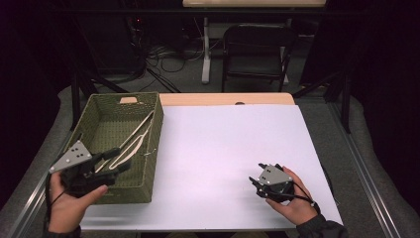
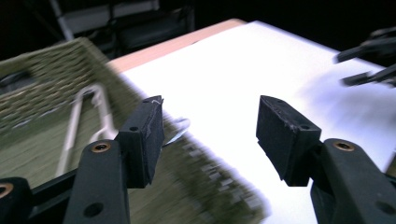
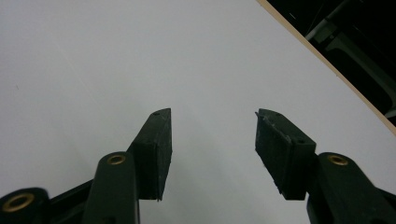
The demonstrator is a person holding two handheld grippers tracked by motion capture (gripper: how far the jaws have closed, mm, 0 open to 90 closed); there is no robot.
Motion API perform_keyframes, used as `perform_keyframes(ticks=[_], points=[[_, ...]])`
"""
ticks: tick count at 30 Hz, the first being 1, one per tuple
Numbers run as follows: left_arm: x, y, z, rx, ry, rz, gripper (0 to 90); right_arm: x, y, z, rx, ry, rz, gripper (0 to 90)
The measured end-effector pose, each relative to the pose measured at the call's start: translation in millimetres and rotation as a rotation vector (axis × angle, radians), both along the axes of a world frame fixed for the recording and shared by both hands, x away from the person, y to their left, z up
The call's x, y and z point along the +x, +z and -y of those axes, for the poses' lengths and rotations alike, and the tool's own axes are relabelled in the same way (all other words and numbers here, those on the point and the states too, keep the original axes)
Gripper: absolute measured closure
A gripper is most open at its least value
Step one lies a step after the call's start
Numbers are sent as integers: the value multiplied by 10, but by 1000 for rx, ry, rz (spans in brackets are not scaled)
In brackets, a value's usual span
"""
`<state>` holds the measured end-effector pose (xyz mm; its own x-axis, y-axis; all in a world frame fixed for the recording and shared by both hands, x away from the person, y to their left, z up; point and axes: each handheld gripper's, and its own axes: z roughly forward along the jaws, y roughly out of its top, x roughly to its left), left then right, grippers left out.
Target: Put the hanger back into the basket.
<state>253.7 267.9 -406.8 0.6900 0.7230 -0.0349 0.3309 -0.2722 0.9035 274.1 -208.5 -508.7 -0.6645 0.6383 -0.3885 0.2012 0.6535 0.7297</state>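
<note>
A green woven basket [image 1: 154, 148] stands on the left of the table, and a cream clothes hanger [image 1: 134, 140] lies inside it. My left gripper [image 1: 119, 159] is held over the basket's near right corner, open, with nothing between its jaws. In the left gripper view the left gripper [image 2: 210, 121] looks across the basket [image 2: 46, 65], the hanger [image 2: 74, 128] and the basket's rim. My right gripper [image 1: 257, 173] rests low over the white sheet [image 1: 228, 144] at the near right. It [image 3: 212, 123] is open and empty too.
The white sheet covers most of the table, and a wooden edge [image 1: 223, 99] shows at the far side. A dark folding chair [image 1: 257, 49] and cables stand behind the table. The other gripper [image 2: 369, 60] appears blurred at the upper right of the left gripper view.
</note>
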Motion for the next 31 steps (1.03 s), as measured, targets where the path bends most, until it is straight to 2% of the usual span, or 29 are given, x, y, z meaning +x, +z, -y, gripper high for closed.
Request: perform_keyframes(ticks=[2,3,4,5,6,7,8,9,10,12,16,17,19,20,21,22,25,31], points=[[-59,-23,136,7,-34,10,412,-23,-5,27,15,-10,-4,458],[-120,-61,274,11,-59,16,412,-39,-16,59,31,-20,-10,456],[-120,-61,274,11,-59,16,412,-39,-16,59,31,-20,-10,456],[-177,-115,408,18,-90,23,412,-44,-31,94,43,-28,-14,456],[-177,-115,408,18,-90,23,412,-44,-31,94,43,-28,-14,456],[-216,-188,530,32,-118,27,412,-41,-50,123,59,-37,-29,455],[-216,-188,530,32,-118,27,413,-41,-50,123,59,-37,-29,455],[-229,-234,592,44,-128,28,414,-37,-69,143,80,-53,-50,454],[-239,-281,650,53,-138,27,414,-37,-69,143,80,-53,-50,454],[-241,-427,808,78,-182,8,415,-20,-89,165,96,-63,-65,454],[-243,-609,986,131,-207,-9,423,-3,-114,183,118,-74,-80,453],[-243,-609,986,131,-207,-9,428,-3,-114,183,118,-74,-80,453],[-237,-731,1067,125,-231,-24,428,13,-132,213,144,-79,-102,453],[-237,-731,1067,125,-231,-24,429,16,-141,219,150,-88,-100,453],[-227,-812,1092,133,-216,-23,429,20,-145,227,150,-92,-100,453],[-227,-812,1092,133,-216,-23,428,20,-145,227,150,-92,-100,453],[-190,-960,1086,139,-195,-37,429,25,-166,245,153,-93,-97,453],[-153,-1068,1028,129,-172,-53,428,36,-208,265,153,-99,-99,452]])
